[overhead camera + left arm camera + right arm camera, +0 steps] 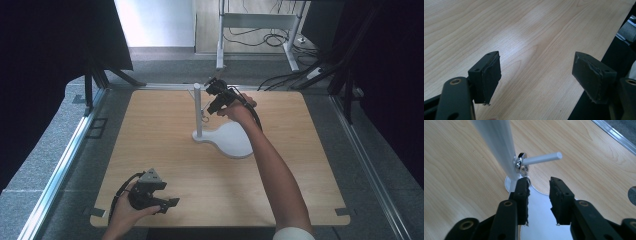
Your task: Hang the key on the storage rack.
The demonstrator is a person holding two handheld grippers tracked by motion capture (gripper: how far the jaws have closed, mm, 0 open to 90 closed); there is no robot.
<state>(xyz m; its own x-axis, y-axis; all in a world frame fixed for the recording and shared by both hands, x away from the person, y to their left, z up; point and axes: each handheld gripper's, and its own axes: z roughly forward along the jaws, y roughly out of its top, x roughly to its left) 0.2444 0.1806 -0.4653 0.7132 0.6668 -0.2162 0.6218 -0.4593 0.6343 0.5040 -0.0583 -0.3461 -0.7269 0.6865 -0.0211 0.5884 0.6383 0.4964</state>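
That shiny metal ring (520, 162) is sitting on the stand's side peg (541, 158), right up against the white post (496, 147) — with something small dangling under it that I can't make out. Right gripper (538, 192) is just below and in front of it, jaws parted with nothing between them. Risk as I see it: the left pad is so close to the dangly bit it could snag it, or nudge the post and rock the stand. Left gripper (536, 77) is spread wide over bare table (529, 30), well away.
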